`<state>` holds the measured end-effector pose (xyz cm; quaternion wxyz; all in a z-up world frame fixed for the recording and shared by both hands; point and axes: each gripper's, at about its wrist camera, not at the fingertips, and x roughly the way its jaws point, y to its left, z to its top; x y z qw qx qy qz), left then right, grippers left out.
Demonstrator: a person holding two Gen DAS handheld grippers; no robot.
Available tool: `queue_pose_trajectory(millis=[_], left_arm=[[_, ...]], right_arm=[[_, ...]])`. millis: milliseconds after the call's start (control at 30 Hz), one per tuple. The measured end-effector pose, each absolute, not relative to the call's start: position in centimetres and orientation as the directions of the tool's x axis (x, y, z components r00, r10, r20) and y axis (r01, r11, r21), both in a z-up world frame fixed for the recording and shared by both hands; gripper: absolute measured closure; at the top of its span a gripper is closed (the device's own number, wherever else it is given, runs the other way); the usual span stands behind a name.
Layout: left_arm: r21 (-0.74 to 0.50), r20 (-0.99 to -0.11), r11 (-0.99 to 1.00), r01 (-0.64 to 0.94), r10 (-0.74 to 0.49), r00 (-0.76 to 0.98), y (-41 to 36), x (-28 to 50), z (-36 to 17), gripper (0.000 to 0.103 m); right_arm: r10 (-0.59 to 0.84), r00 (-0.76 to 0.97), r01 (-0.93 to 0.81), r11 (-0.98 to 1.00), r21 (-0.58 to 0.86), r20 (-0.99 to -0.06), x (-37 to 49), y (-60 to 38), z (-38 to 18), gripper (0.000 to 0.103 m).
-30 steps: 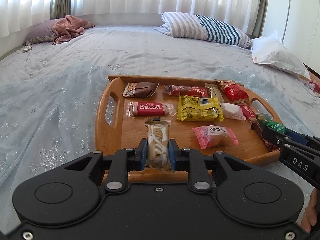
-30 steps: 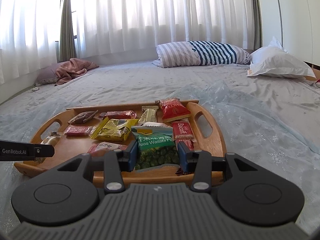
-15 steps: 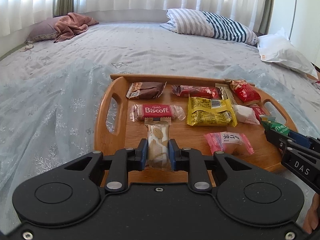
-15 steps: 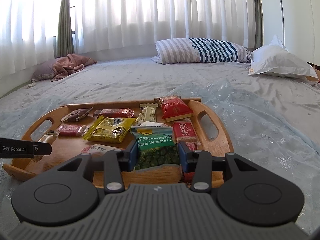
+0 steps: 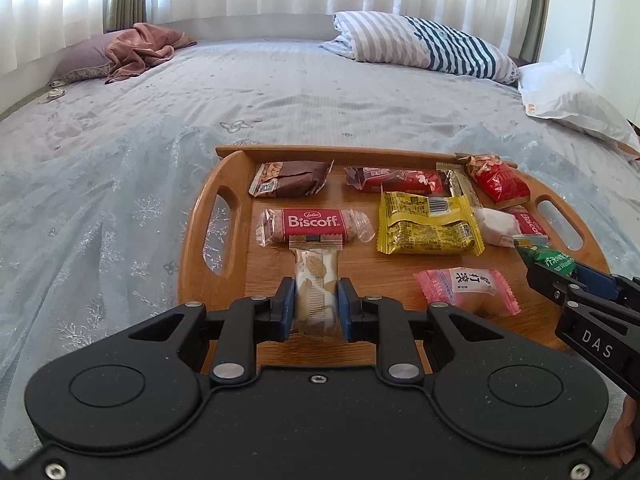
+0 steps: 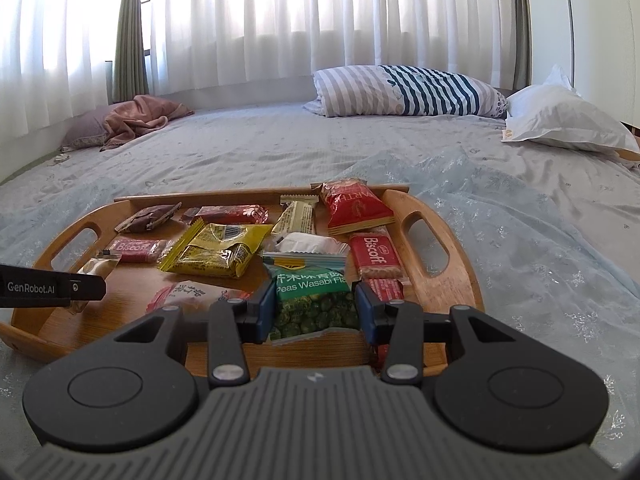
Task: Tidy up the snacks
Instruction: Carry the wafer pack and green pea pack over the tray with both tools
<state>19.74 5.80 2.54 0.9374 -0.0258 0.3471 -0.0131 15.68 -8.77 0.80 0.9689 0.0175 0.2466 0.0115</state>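
A wooden tray (image 5: 192,248) (image 6: 444,276) lies on the bed with several snack packs in it. My left gripper (image 5: 316,300) is shut on a cream wafer pack (image 5: 316,280) over the tray's near left part, just in front of a red Biscoff pack (image 5: 314,222). My right gripper (image 6: 314,312) is shut on a green wasabi peas pack (image 6: 312,296) over the tray's near right part. That gripper (image 5: 560,280) and its green pack (image 5: 552,258) also show in the left wrist view.
In the tray lie a yellow pack (image 5: 428,224), a pink pack (image 5: 464,284), a brown pack (image 5: 292,178) and red packs (image 5: 498,184). A striped pillow (image 6: 404,90) and a white pillow (image 6: 564,120) lie at the far side of the bed.
Both grippers have risen a little with their packs held. The tray sits lower and closer in both views.
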Motion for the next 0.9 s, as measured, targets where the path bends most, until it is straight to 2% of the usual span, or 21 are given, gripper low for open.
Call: queue_pose_trajectory(millis=[900], left_arm=[[-0.017, -0.657, 1.0, 0.004, -0.014, 0.754, 5.3, 20.9, 1.6, 0.08]], right_arm=[[0.019, 0.85, -0.005, 1.0, 0.028, -0.526, 17.1, -8.2, -0.1, 0.053]])
